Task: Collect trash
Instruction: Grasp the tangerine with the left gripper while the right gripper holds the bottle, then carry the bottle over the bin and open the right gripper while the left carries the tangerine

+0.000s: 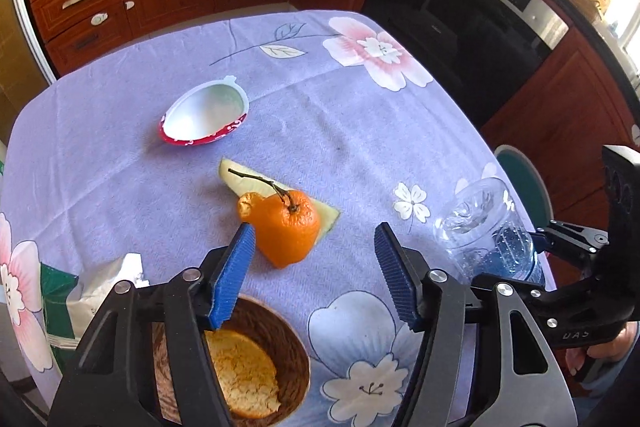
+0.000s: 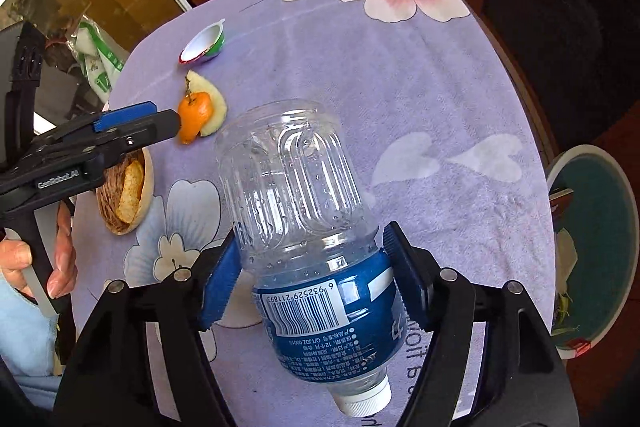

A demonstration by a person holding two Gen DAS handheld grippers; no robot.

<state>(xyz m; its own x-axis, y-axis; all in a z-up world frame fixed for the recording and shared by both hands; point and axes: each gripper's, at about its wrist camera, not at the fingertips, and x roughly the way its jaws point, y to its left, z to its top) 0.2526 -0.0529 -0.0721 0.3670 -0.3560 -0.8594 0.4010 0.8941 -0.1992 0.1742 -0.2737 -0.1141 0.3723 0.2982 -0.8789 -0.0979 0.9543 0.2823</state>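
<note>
Now right tongs (image 2: 312,283) clamp bottle (image 2: 296,195); left tongs (image 1: 316,267) apart above orange peel (image 1: 286,231).

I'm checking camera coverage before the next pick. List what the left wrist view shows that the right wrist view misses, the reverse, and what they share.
Only the left wrist view: the oven and the left gripper's open jaws head-on, with nothing between them.

Only the right wrist view: the bottle's white cap and barcode, the pads clamped on its label, the teal bin beside the table, and the hand holding the left gripper.

Both: the plastic bottle in the right gripper, the orange peel, the yogurt cup, the wooden bowl and the floral tablecloth.
</note>
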